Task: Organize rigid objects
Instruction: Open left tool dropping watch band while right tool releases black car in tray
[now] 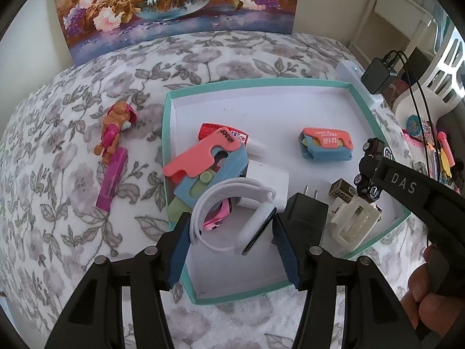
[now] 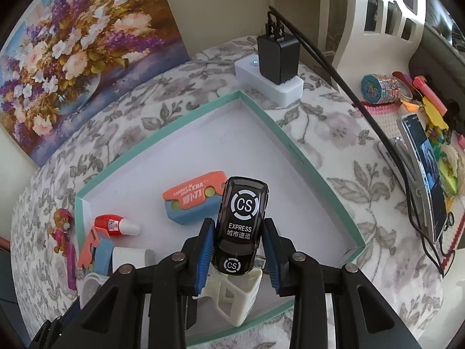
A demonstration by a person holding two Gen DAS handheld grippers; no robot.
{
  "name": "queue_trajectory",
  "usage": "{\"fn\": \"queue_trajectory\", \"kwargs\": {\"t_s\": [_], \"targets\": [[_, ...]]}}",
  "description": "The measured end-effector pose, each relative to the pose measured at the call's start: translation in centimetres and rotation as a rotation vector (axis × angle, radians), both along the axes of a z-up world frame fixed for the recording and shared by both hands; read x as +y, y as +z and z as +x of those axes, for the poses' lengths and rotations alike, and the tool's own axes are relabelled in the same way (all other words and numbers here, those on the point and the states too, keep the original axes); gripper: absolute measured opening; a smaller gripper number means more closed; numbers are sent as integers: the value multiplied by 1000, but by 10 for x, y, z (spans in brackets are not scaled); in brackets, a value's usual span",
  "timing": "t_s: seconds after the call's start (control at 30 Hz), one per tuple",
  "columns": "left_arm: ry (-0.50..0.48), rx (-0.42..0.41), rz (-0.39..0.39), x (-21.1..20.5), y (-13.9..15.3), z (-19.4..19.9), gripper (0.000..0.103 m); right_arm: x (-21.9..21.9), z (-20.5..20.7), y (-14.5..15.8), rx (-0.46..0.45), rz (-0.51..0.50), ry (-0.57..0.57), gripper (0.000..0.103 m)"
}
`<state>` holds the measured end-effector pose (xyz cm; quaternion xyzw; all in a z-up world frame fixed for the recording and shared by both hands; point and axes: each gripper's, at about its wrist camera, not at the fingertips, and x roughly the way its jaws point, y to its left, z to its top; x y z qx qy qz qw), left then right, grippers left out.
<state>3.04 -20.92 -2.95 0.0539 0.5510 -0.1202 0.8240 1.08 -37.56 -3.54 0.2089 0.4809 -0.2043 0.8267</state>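
Observation:
A teal-rimmed white tray [image 1: 167,133] lies on a floral cloth. My left gripper [image 1: 229,232] stands open around a white smartwatch [image 1: 255,226] that lies in the tray; the pads do not seem to press it. My right gripper [image 2: 237,244] is shut on a black toy van [image 2: 241,221] marked "CS EXPRESS", held just above a cream plastic frame [image 2: 235,293] at the tray's near right; the van also shows in the left wrist view [image 1: 370,171]. An orange-and-blue toy knife [image 2: 193,200] lies mid-tray.
In the tray: a larger orange-and-blue toy [image 1: 206,163], a red glue bottle [image 1: 223,135], a black plug adapter [image 1: 305,215], a white block [image 1: 267,180]. Outside on the left: a pink-and-brown figure [image 1: 114,128] and a magenta bar [image 1: 112,180]. A charger on a white power strip [image 2: 270,81] and a phone [image 2: 424,174] stand right.

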Motion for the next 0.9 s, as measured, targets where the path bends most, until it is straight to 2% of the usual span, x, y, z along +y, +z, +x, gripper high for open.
{"fn": "queue_trajectory", "kwargs": {"t_s": [0.07, 0.17, 0.53, 0.6, 0.7, 0.8, 0.83, 0.87, 0.9], "targets": [[-2, 1, 0, 0, 0, 0, 58, -1, 0, -2, 6, 2, -6, 36], [2, -2, -4, 1, 1, 1, 66, -1, 0, 2, 3, -14, -8, 37], [32, -27, -44, 14, 18, 3, 66, 13, -3, 26, -26, -61, 31, 39], [63, -34, -49, 24, 21, 5, 67, 18, -4, 30, -31, -65, 41, 39], [124, -44, -54, 43, 25, 11, 67, 24, -3, 32, -27, -72, 55, 46], [199, -52, -45, 65, 28, 19, 69, 34, 0, 32, -18, -76, 80, 46], [223, -52, -41, 71, 29, 22, 73, 39, 1, 32, -15, -73, 90, 46], [246, -51, -38, 78, 28, 24, 82, 42, 3, 31, -13, -71, 98, 48], [272, -49, -34, 86, 28, 26, 85, 46, 4, 31, -11, -68, 108, 53]]}}
